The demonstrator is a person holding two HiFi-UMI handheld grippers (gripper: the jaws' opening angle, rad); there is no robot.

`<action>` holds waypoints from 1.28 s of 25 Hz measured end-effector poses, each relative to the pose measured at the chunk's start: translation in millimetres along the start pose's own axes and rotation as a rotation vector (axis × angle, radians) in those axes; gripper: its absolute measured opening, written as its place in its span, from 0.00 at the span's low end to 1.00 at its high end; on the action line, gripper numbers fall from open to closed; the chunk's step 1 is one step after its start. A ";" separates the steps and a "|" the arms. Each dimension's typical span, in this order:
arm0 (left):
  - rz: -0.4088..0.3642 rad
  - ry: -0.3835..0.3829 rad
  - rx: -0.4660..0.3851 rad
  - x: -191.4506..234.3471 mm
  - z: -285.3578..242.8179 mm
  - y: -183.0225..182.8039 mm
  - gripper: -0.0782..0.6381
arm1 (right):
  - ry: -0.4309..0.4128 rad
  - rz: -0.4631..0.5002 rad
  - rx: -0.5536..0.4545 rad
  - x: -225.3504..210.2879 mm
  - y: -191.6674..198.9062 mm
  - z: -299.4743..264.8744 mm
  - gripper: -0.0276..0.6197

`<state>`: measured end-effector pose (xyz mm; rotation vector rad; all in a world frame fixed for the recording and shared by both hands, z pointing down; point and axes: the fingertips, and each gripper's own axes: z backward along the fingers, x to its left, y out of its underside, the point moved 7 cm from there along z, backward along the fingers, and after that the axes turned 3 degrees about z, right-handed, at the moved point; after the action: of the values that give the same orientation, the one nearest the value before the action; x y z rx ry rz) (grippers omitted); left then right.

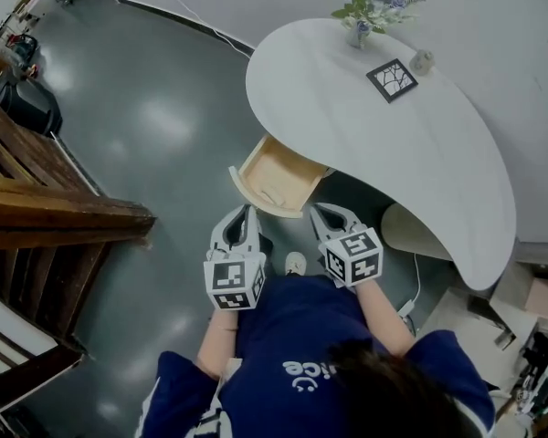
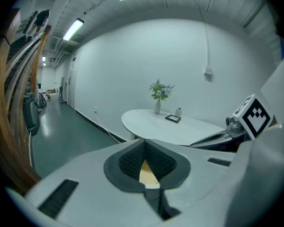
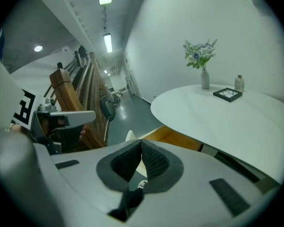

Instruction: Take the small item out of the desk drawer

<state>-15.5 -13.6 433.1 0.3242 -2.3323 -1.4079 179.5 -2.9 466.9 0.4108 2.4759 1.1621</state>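
Drawer: the drawer (image 1: 272, 176) stands pulled out from under the near edge of the white desk (image 1: 393, 144), and the head view shows its pale wooden inside. I count the opening step as done.
Small item: I cannot pick it out with any certainty. A faint pale mark (image 1: 272, 192) on the drawer's floor, towards the front wall, may be it, but the head view is too small and soft to settle that. Nothing from the drawer lies on the desk top or in either tool, so I judge it is not out yet.
Left tool: the left tool (image 1: 242, 217) hovers just in front of the drawer's front wall and points at it. Its pads are pressed together at the tips with nothing between them; through the slit below them I see only the drawer's wood.
Right tool: the right tool (image 1: 331, 215) is beside the left one, near the drawer's right corner and under the desk edge. Its pads are also pressed together and hold nothing.
Progress: early to middle, by my estimate. The drawer is open and both tools are at its mouth.
Left to do: spread one tool, reach over the front wall, pinch the item, then lift it clear of the drawer.
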 end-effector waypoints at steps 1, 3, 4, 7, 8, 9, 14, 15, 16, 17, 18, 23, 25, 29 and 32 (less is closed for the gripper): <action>-0.004 0.009 0.005 5.9 -6.5 -3.3 0.11 | 0.001 -0.003 0.009 -0.2 -4.6 -8.1 0.05; -0.008 0.030 0.016 15.4 -21.1 -9.2 0.11 | 0.007 0.002 0.029 -2.4 -13.2 -22.2 0.06; -0.009 0.043 0.021 19.9 -29.0 -12.1 0.11 | 0.016 0.010 0.039 -4.1 -16.8 -28.8 0.06; -0.029 0.087 0.034 34.2 -48.5 -23.2 0.11 | 0.039 0.010 0.078 -6.2 -23.8 -48.7 0.05; -0.036 0.102 0.036 39.6 -52.7 -27.2 0.11 | 0.037 0.001 0.095 -5.2 -25.6 -55.6 0.06; -0.041 0.116 0.038 45.3 -56.9 -31.1 0.11 | 0.033 -0.007 0.111 -4.4 -27.9 -62.9 0.06; -0.063 0.172 0.056 74.7 -75.6 -43.9 0.11 | 0.021 -0.002 0.202 -2.8 -32.9 -103.8 0.14; -0.067 0.183 0.061 79.4 -78.1 -45.9 0.11 | 0.018 -0.004 0.224 -2.5 -31.3 -110.5 0.14; -0.071 0.192 0.066 84.0 -80.8 -47.5 0.11 | 0.011 -0.005 0.247 -2.1 -29.3 -116.9 0.16; -0.075 0.197 0.071 88.9 -84.0 -48.9 0.11 | 0.000 -0.003 0.272 -1.6 -27.6 -123.6 0.18; -0.079 0.197 0.076 94.0 -87.5 -50.1 0.11 | -0.014 0.001 0.297 -1.3 -26.1 -130.7 0.21; -0.047 0.178 0.117 108.5 -97.4 -49.1 0.11 | -0.072 0.029 0.399 -3.9 -17.9 -156.3 0.27; -0.035 0.159 0.132 110.9 -99.6 -47.5 0.11 | -0.087 0.044 0.426 -6.8 -16.8 -164.7 0.28; 0.003 0.097 0.129 111.7 -95.8 -48.2 0.11 | -0.130 0.101 0.473 -10.5 -14.2 -177.2 0.30; 0.019 0.051 0.139 116.6 -92.7 -44.9 0.11 | -0.170 0.122 0.518 -10.4 -9.9 -189.5 0.32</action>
<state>-78.8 -153.7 456.7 0.3722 -2.3899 -1.2174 102.7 -140.6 573.0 0.7745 2.6026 0.4798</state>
